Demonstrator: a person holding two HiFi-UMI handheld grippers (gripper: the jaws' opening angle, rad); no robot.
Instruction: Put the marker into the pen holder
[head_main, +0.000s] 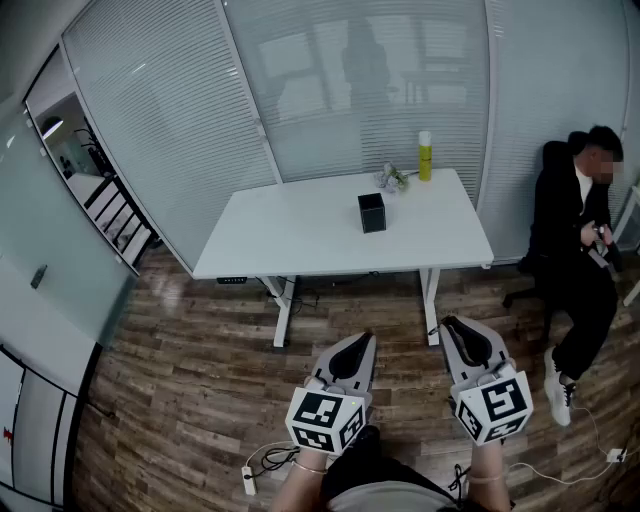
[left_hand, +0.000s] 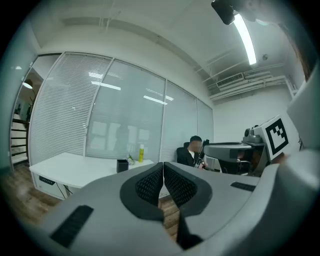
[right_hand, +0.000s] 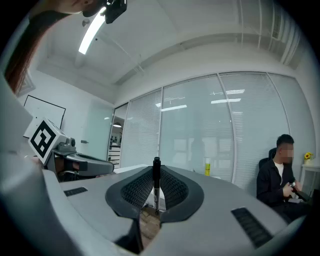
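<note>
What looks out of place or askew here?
Nothing stands out. The marker sits straight in the shut right gripper, the pen holder stands upright on the table, and the left gripper is shut, empty.

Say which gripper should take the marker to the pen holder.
Right: the right gripper is shut on the marker, the left gripper is shut empty. The pen holder stands ahead on the table.

The pen holder (head_main: 372, 213) is standing on the table (head_main: 290, 240), right of its middle, with a bottle (head_main: 425, 156) standing behind it at the far edge. A person (head_main: 575, 230) is sitting right of the table. Before the table, over the floor (head_main: 180, 380), the left gripper (head_main: 362, 342) is hovering beside the right gripper (head_main: 450, 325), whose jaws are holding the marker (right_hand: 156, 180) upright between them.
</note>
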